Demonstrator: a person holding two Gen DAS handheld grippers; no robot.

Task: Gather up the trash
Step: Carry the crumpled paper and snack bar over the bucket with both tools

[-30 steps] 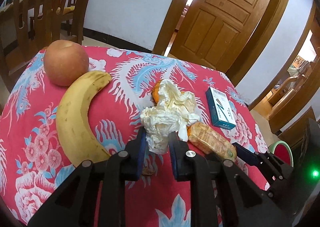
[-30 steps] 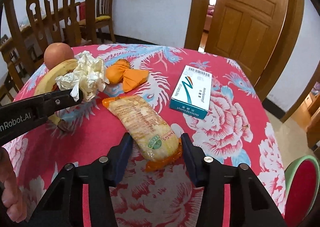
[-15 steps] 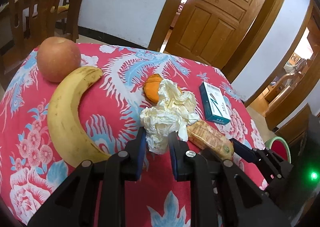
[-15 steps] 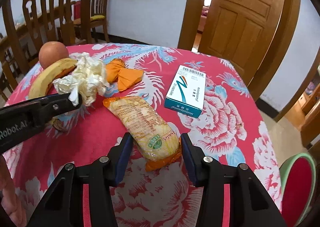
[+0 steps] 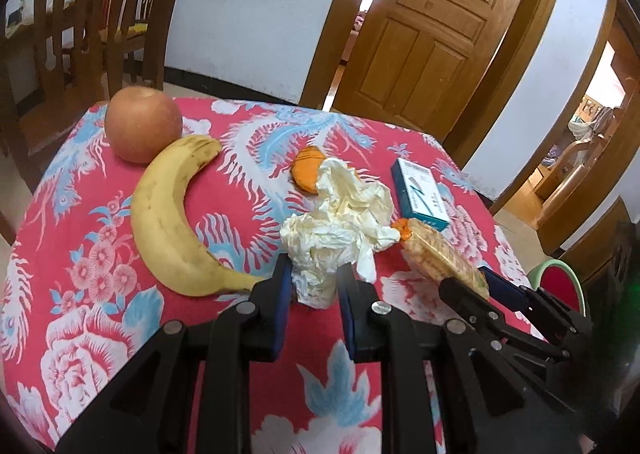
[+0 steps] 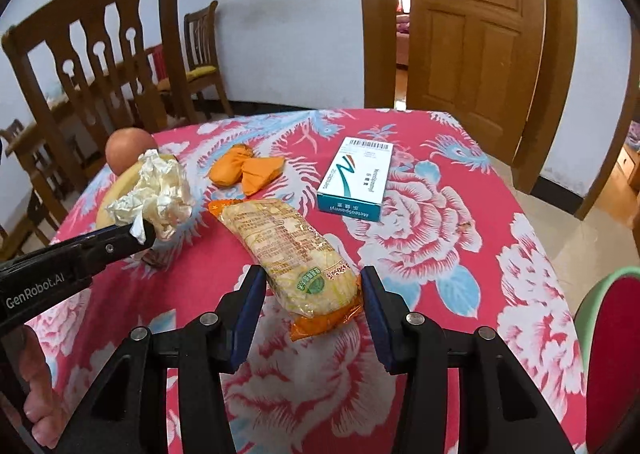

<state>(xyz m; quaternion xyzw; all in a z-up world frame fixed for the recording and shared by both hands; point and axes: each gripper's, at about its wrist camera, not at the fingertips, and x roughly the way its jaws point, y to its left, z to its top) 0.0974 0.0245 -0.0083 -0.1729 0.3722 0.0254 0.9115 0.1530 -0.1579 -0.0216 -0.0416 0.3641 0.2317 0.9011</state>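
My left gripper (image 5: pixel 314 282) is shut on a crumpled white tissue (image 5: pixel 340 226), held a little above the red flowered tablecloth (image 5: pixel 100 254). The same tissue (image 6: pixel 160 194) shows at the left of the right wrist view, pinched in the left gripper's fingers (image 6: pixel 120 242). My right gripper (image 6: pixel 312 290) is shut on a snack packet (image 6: pixel 292 250) with orange ends, gripped near its lower end and lifted off the cloth. That packet (image 5: pixel 440 254) also appears at the right of the left wrist view. An orange wrapper (image 6: pixel 248 170) lies on the table behind.
A banana (image 5: pixel 168 222) and an apple (image 5: pixel 142 124) lie at the table's left. A teal and white box (image 6: pixel 356 186) sits toward the right. A red bin with a green rim (image 6: pixel 608 354) stands below the table's right edge. Wooden chairs (image 6: pixel 100 66) and a door (image 6: pixel 476 22) are behind.
Both grippers have drawn back and risen slightly with the tissue and the packet still held. The table's objects look a little farther off, and the right view has rolled somewhat.
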